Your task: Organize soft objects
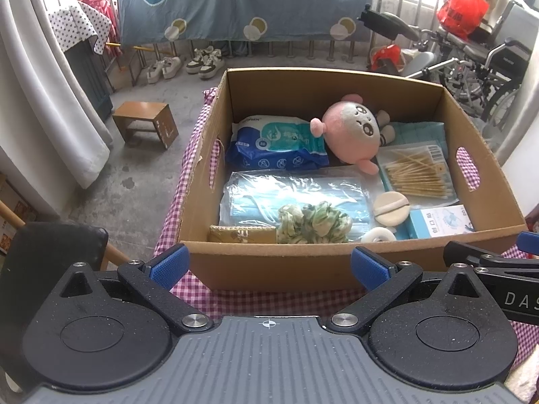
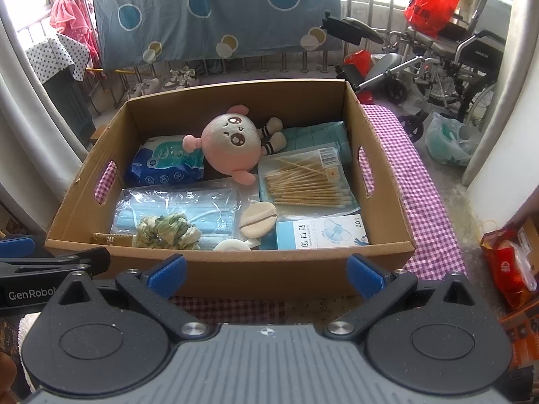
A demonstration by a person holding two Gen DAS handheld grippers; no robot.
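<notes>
1. Cardboard box (image 1: 296,262) sits on a surface covered with purple-checked cloth (image 2: 417,181). All the soft things in view already lie inside it.
2. Contents: pink plush doll (image 1: 350,131) toward the back, leaning on a blue wipes pack (image 1: 276,144). A bagged stack of face masks (image 1: 289,192) lies in front, with a green scrunchie (image 1: 313,224) on top of it at the near wall. A round powder puff (image 2: 257,219) and a tape roll (image 2: 232,245) lie just beside the scrunchie. Bagged cotton swabs (image 2: 306,181) and a plaster box (image 2: 320,234) fill the right side.
3. Left tongs (image 1: 267,264): fingers wide apart, nothing between them, held outside the near wall. Right tongs (image 2: 266,274): the same, wide apart and carrying nothing.
4. Stage: this fits either a box waiting to be sorted or one just packed; the pictures do not settle which.
5. Handling judgement: if any piece is lifted, pinch the doll at head or limb and the scrunchie through its bunched fabric. Clear the box rim before moving sideways. The slick mask bag will likely slip or drag the scrunchie along.
6. Readable writing: "创口贴" and "20" on the plaster box; "DAS" and "GenRobot" on the tong bodies. Wipes pack print is too small to read.
</notes>
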